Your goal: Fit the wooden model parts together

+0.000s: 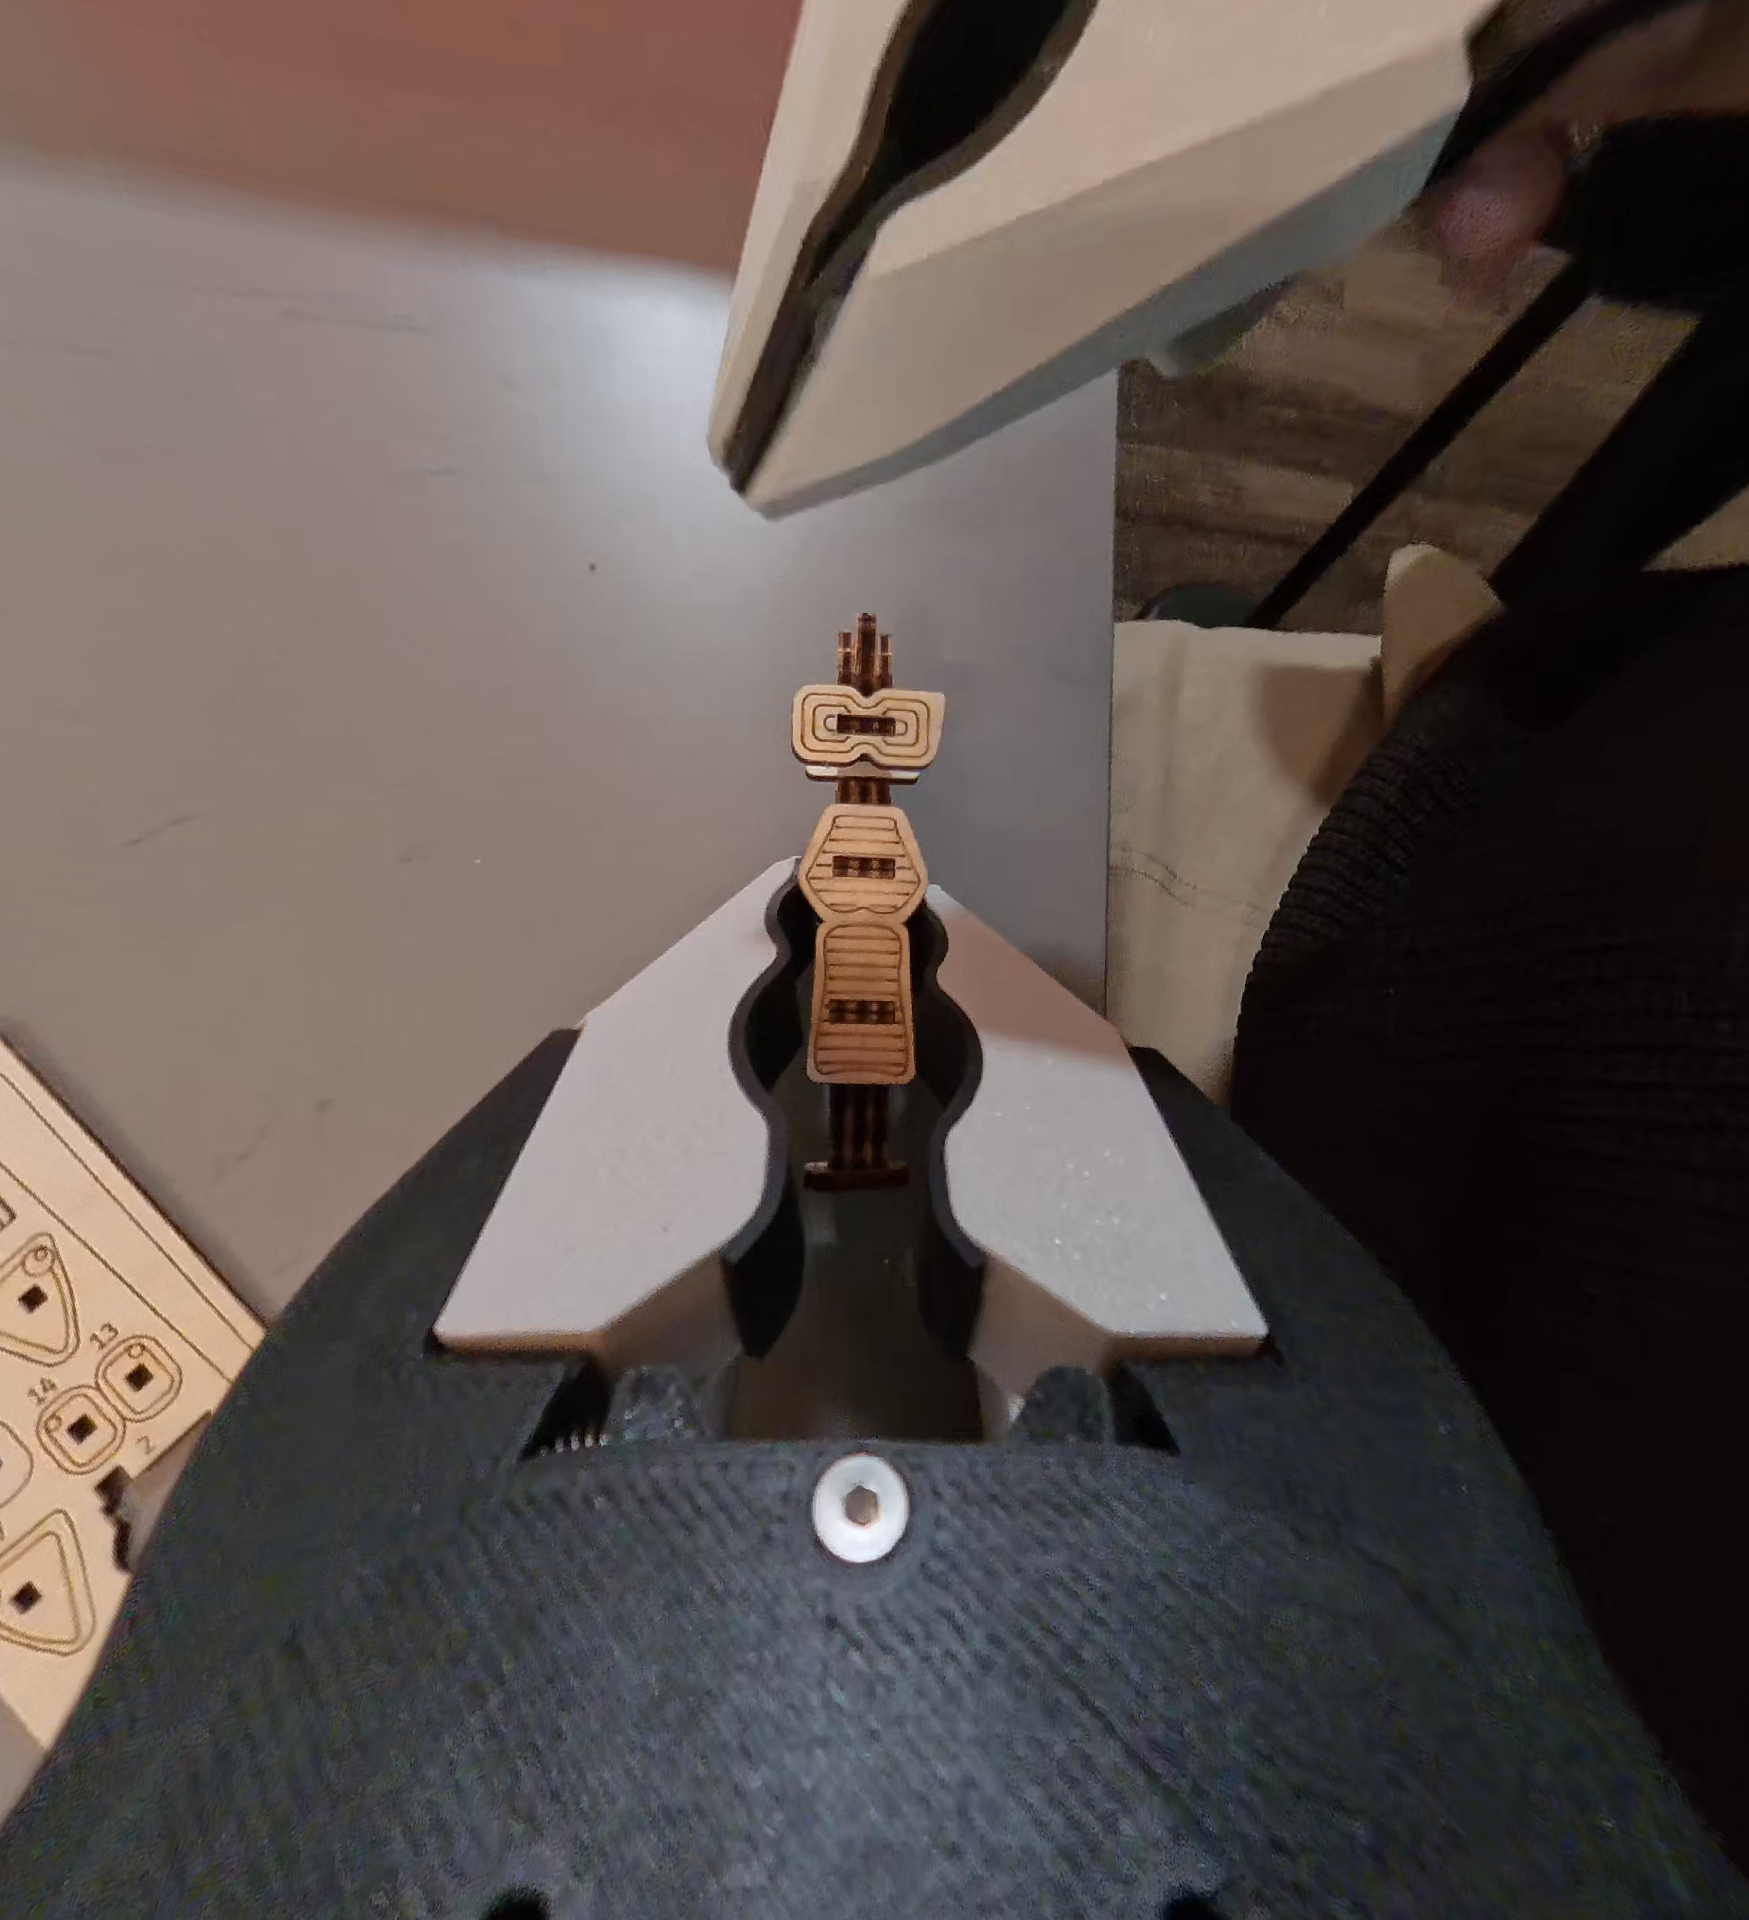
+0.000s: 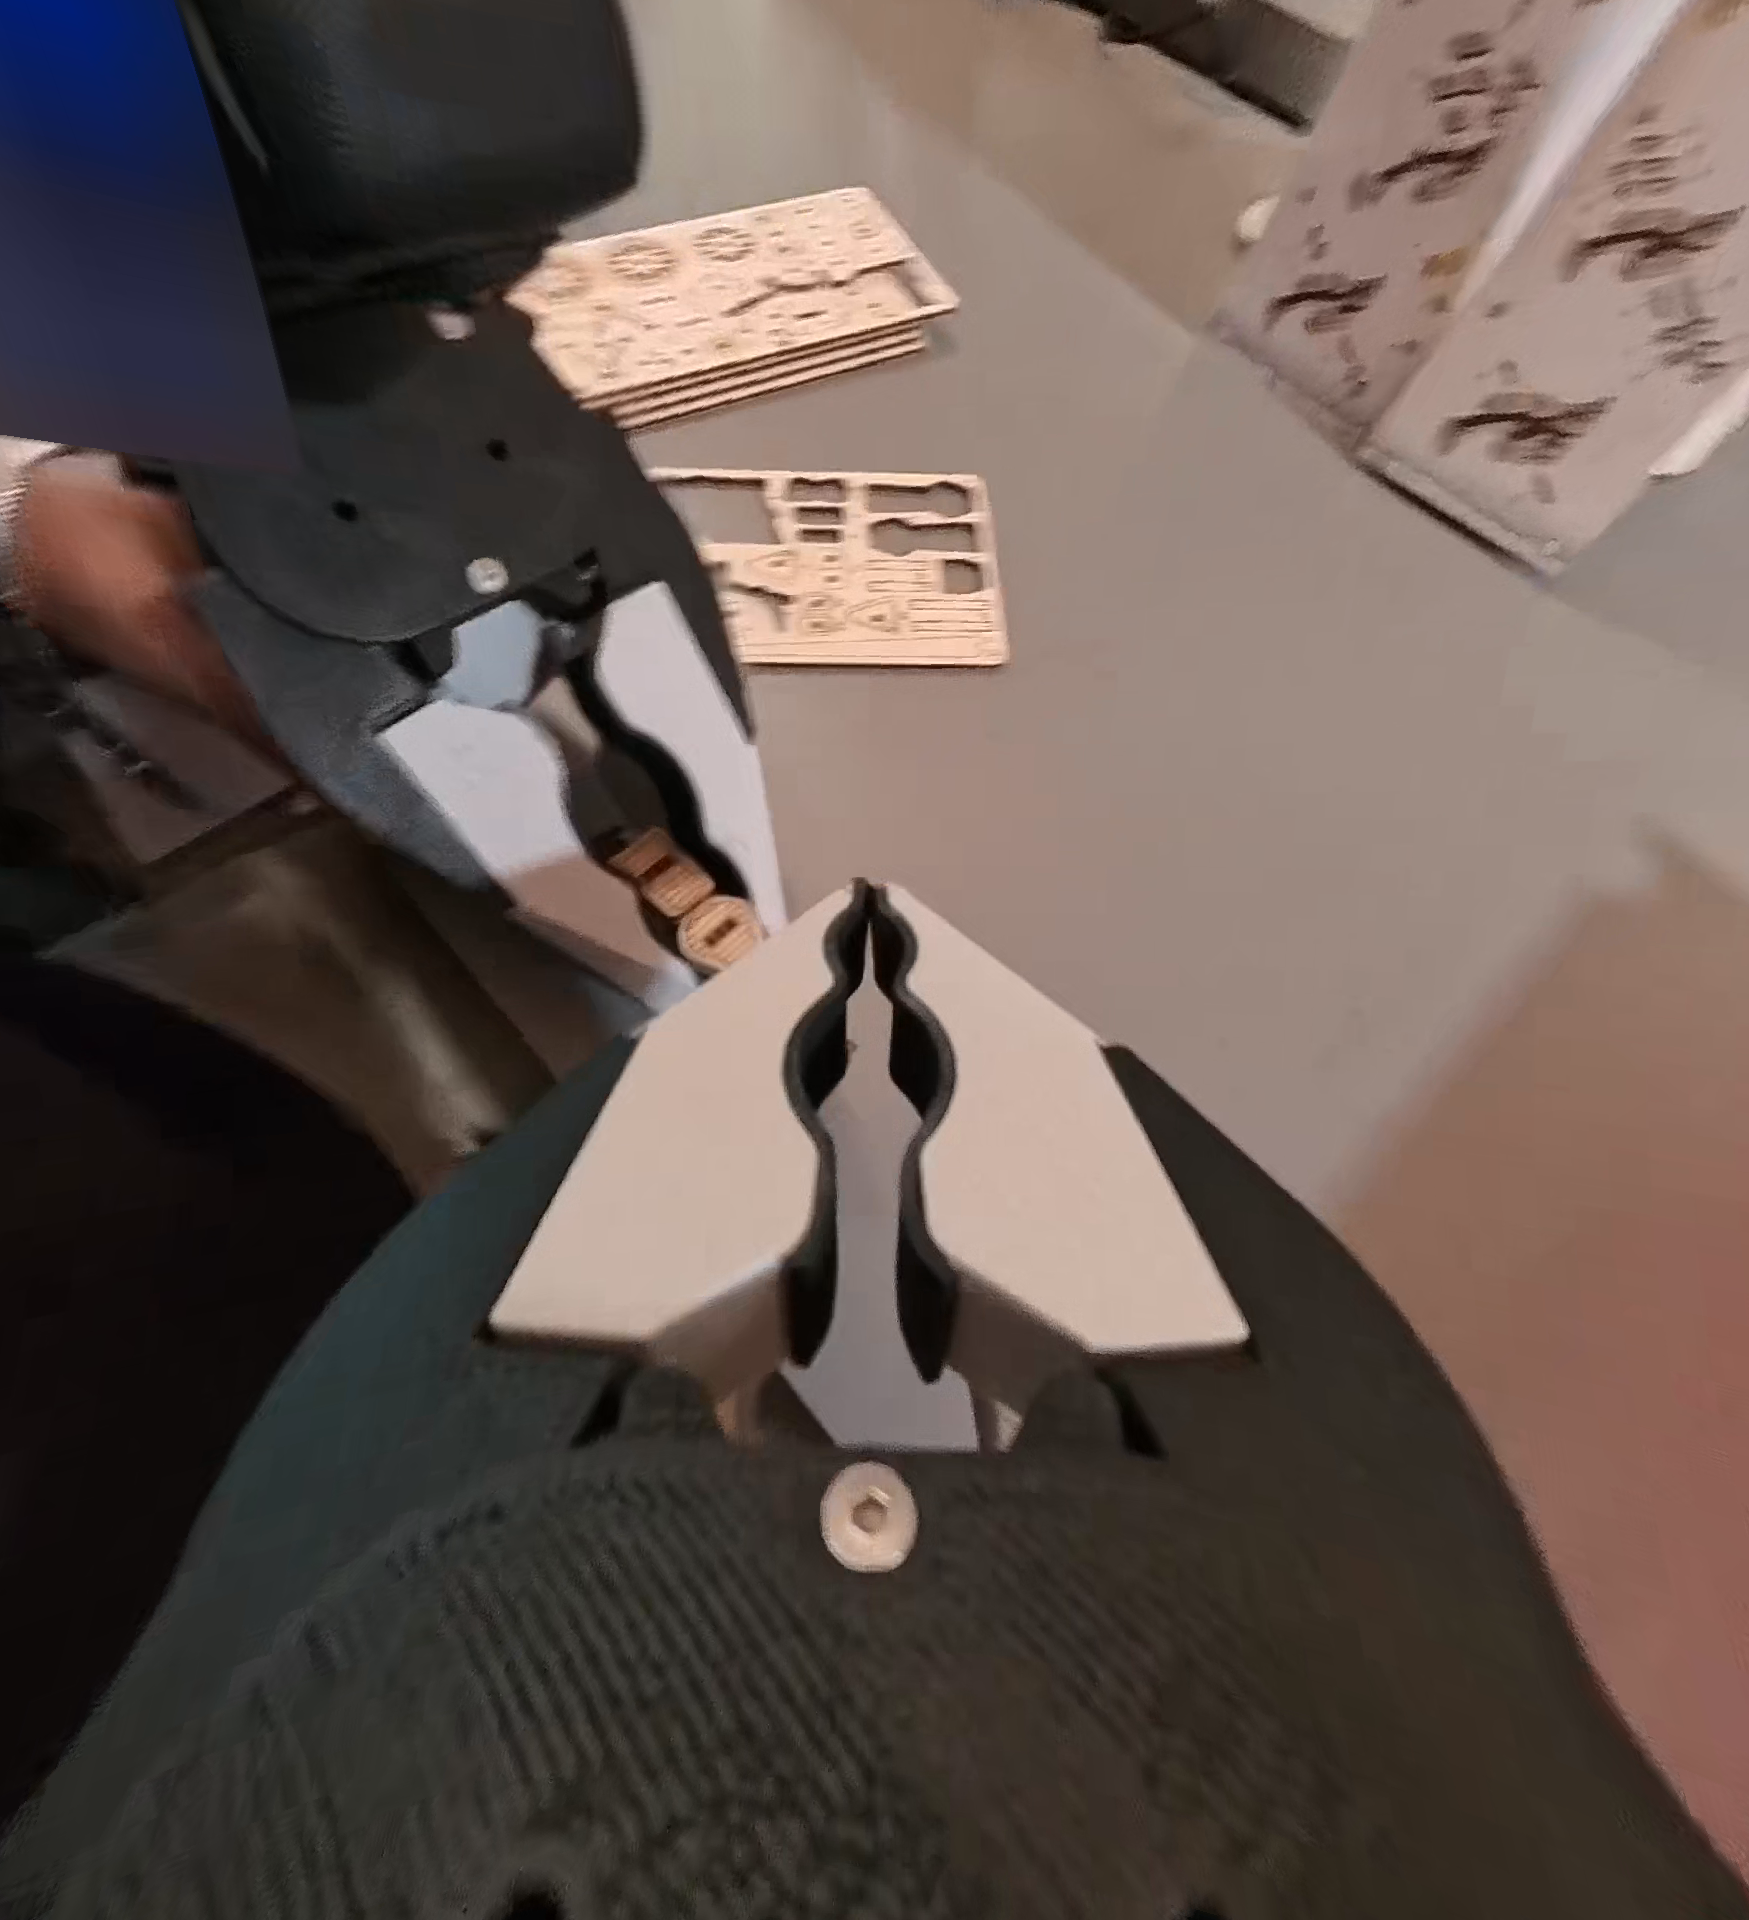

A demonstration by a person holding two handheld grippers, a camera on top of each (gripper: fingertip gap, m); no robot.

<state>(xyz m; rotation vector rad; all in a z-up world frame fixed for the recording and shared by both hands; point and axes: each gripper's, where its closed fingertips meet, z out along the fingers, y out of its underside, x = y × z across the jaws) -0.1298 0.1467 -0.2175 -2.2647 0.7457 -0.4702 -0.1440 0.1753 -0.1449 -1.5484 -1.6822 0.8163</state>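
My left gripper [image 1: 862, 883] is shut on a small wooden model assembly [image 1: 859, 935]: a thin dark spine with three engraved light plates slotted onto it. It stands upright between the fingertips and sticks out past them. My right gripper [image 2: 865, 899] is shut with nothing visible between its jaws. In the left wrist view it [image 1: 740, 468] hangs above and beyond the assembly, apart from it. In the right wrist view the left gripper [image 2: 719, 951] and the assembly [image 2: 688, 899] lie just left of my right fingertips.
A cut-out wooden part sheet [image 2: 849, 571] lies on the grey table [image 2: 1213, 831], with a stack of sheets [image 2: 745, 301] behind it. Printed boxes [image 2: 1524, 260] stand at the far right. A sheet corner [image 1: 18, 1403] shows at lower left. A black chair [image 1: 1524, 1039] is at the right. The left gripper's tips are roughly 8 cm from the right gripper's.
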